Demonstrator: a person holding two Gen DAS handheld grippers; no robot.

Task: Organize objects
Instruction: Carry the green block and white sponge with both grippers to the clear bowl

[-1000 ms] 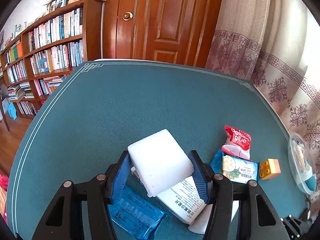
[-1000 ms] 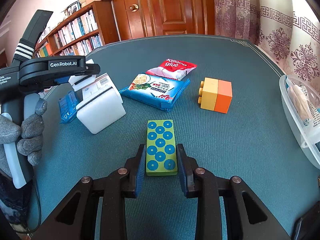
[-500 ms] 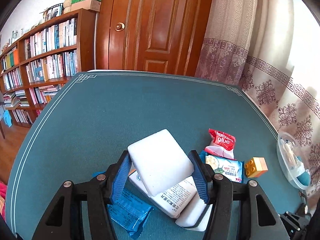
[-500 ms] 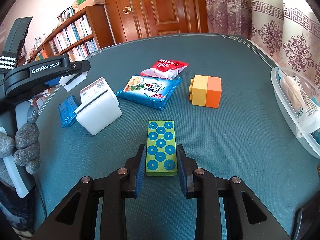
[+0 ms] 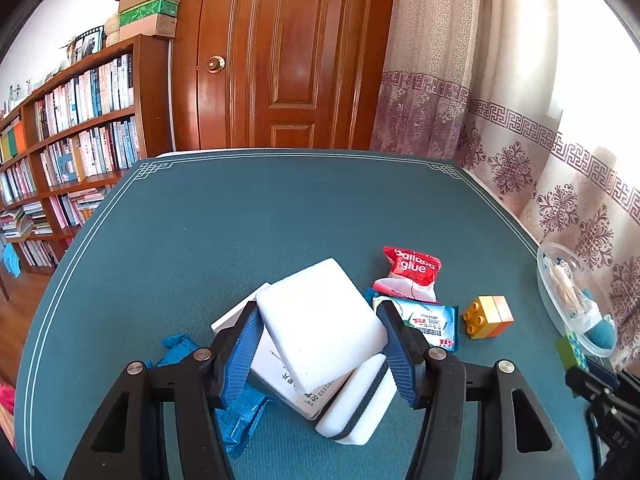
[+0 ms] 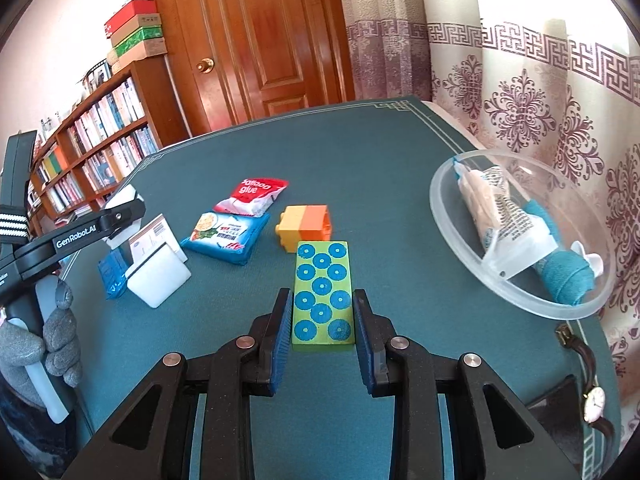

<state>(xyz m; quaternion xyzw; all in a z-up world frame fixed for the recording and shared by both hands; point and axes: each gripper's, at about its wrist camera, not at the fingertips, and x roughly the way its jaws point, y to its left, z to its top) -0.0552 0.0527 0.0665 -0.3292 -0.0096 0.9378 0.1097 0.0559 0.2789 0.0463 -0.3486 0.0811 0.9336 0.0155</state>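
Observation:
My left gripper [image 5: 320,334] is shut on a white sponge block [image 5: 322,318] and holds it above the teal table [image 5: 240,220]. Under it lie a white printed box [image 5: 280,376], a second white sponge with a dark stripe [image 5: 360,404] and a blue packet [image 5: 240,420]. My right gripper [image 6: 322,320] is shut on a green block with blue dots [image 6: 323,292] and holds it above the table, left of a clear plastic bowl [image 6: 448,216].
A red glue pouch [image 6: 252,196], a blue snack packet [image 6: 226,236] and a yellow-orange toy brick [image 6: 306,226] lie mid-table. The bowl holds a teal cloth [image 6: 564,268] and a wrapped packet [image 6: 496,216]. A watch [image 6: 592,400] lies at the table's right edge. Bookshelf and door stand behind.
Both grippers have lifted with their loads. The right one has carried the green block up and to the right, nearer the bowl. The left one has raised the white sponge off the pile.

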